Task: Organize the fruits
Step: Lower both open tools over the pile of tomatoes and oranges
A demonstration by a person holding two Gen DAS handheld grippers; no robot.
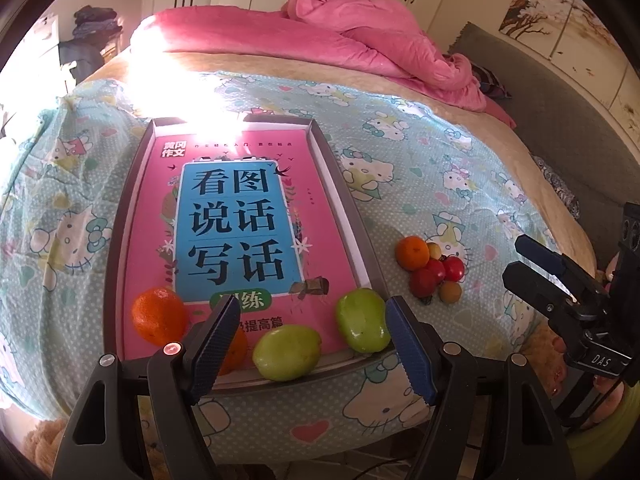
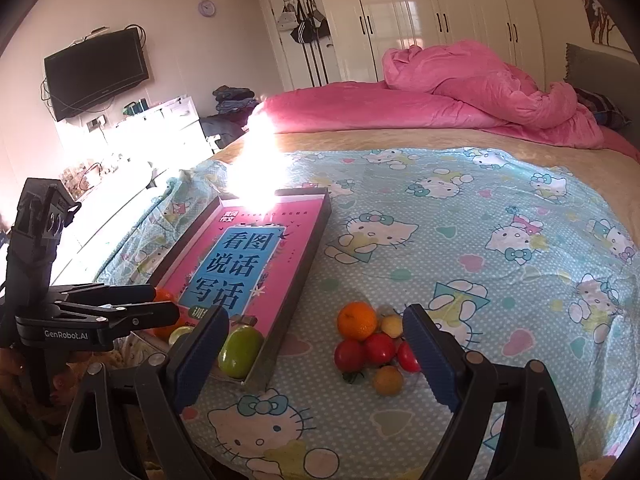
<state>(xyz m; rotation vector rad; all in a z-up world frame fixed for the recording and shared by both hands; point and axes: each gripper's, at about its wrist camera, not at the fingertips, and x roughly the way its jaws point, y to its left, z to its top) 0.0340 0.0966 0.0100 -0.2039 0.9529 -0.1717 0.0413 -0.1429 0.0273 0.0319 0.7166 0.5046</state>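
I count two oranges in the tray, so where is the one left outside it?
The loose orange lies on the cartoon-cat sheet right of the tray, at the far end of a small pile, touching the red tomatoes.

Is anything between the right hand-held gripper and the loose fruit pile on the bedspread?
Nothing visible. The right hand-held gripper is open, and the fruit pile lies on bare bedspread just ahead, between its fingers in view. The tray sits off to the left.

A bed (image 2: 400, 140) with a cartoon-cat sheet (image 2: 460, 208) and a crumpled pink duvet (image 2: 460, 92) fills the room. White wardrobes (image 2: 440, 20) line the far wall, with a television (image 2: 96, 72) mounted at left. Harsh sunlight glares across the bed's left side.
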